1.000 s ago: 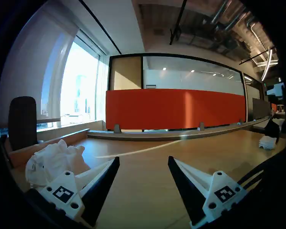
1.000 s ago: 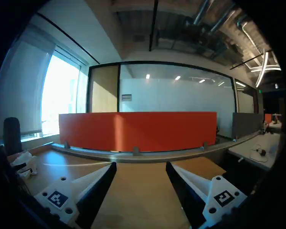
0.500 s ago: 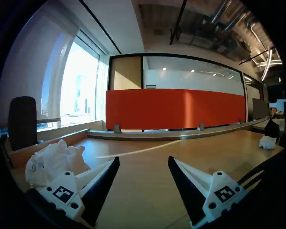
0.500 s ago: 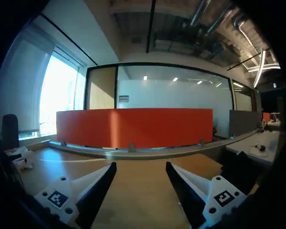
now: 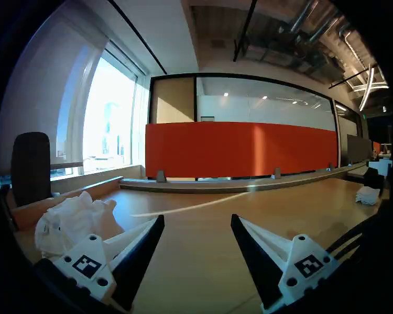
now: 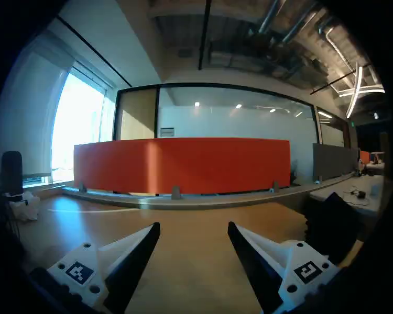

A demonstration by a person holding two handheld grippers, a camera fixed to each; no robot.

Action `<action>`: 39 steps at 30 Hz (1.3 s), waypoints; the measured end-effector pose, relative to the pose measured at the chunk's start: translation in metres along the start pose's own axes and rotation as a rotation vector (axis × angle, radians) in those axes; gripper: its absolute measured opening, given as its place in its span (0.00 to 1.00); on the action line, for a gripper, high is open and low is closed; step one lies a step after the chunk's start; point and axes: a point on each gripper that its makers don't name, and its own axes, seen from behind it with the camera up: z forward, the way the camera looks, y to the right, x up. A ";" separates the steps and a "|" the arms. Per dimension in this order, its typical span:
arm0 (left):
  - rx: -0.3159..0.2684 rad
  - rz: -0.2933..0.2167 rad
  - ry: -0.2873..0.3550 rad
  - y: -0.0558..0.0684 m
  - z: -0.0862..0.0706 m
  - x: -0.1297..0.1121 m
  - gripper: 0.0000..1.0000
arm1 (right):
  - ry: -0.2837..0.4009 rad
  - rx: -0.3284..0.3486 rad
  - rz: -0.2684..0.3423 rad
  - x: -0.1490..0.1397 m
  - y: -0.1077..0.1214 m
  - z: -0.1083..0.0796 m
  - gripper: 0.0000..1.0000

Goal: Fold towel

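Judging by its crumpled heap, we take the towel (image 5: 73,220) to be soft, light and limp, with no stiffness to help us. It lies bunched on the table (image 5: 207,246), just left of our left gripper (image 5: 196,216) and partly behind that gripper's left finger. In the right gripper view the towel (image 6: 24,205) sits far off at the left edge, well apart from our right gripper (image 6: 193,224). Both grippers have their fingers spread wide with nothing between them, low over bare wood.

We cannot pick out a corner or hem in the heap; the folds hide them. So we would likely pinch an outer fold near the top, lift it, and let the cloth hang to find an edge. Then we would take two neighbouring corners, one per gripper. Thin cloth may slip from a shallow pinch, so we would bite well in. Being limp, it will probably sag and drag, and needs laying flat on the table before any fold.
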 end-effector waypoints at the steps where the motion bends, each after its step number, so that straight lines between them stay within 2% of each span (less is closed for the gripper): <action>1: 0.000 0.000 0.000 0.000 0.000 0.000 0.94 | 0.001 0.001 0.002 -0.002 0.000 0.000 1.00; 9: 0.000 0.000 0.000 0.000 0.000 0.000 0.94 | -0.007 0.020 0.029 -0.020 0.002 0.000 1.00; 23: 0.000 0.000 0.000 0.001 0.000 0.000 0.94 | -0.016 0.023 -0.001 -0.038 0.001 -0.003 1.00; 39: 0.000 0.000 0.000 0.001 0.001 0.001 0.94 | -0.010 0.023 -0.016 -0.037 -0.005 -0.005 1.00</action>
